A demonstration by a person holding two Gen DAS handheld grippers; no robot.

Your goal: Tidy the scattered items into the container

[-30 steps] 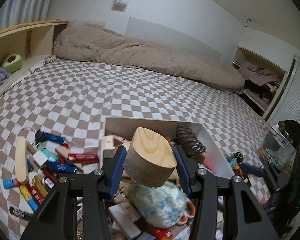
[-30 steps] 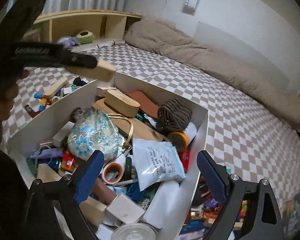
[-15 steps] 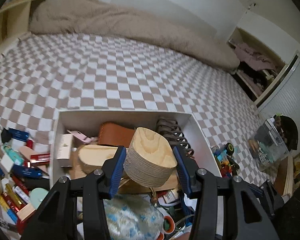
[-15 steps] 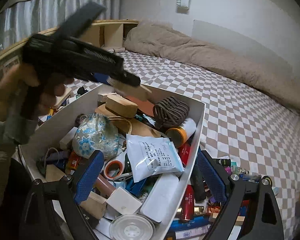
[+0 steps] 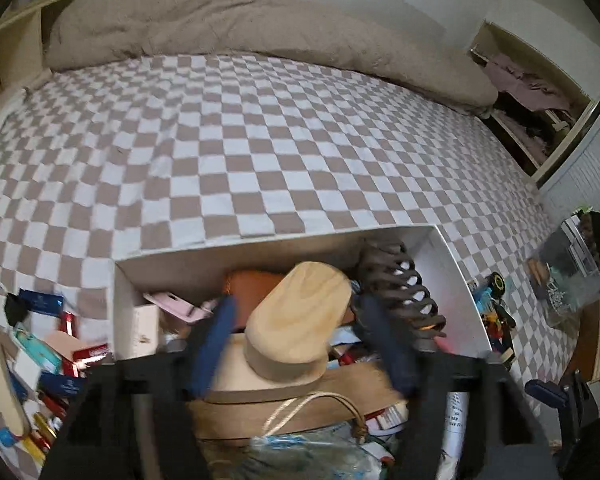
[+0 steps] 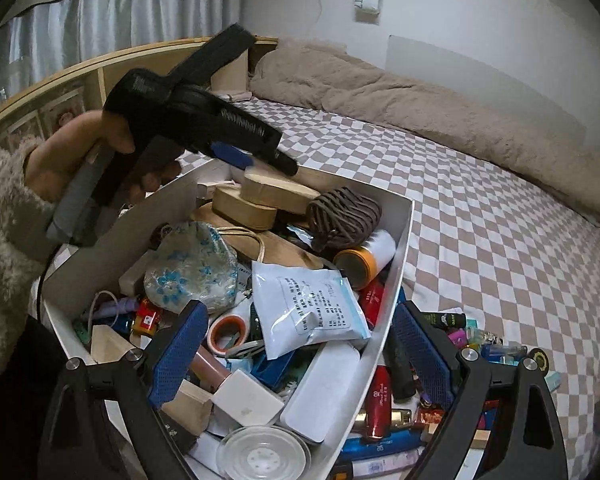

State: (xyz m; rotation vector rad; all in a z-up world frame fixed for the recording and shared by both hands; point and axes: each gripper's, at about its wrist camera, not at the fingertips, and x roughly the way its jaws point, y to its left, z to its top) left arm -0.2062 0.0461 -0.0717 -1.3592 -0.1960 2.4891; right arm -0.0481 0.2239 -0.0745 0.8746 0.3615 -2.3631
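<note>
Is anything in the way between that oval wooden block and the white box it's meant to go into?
Nothing visible. The wooden block is already over the box, lying on another wooden piece between the left gripper fingers.

I count: 1 white box [image 6: 396,264] | 2 oval wooden blocks, upper [image 6: 278,196] stacked on lower [image 6: 242,210] | 1 coil of brown cord [image 6: 346,216] | 1 floral pouch [image 6: 192,266] | 1 white printed packet [image 6: 308,308] | 1 tape roll [image 6: 228,330] | 1 round clear lid [image 6: 264,458] | 2 tools, left [image 6: 260,166], right [image 6: 300,354].
</note>
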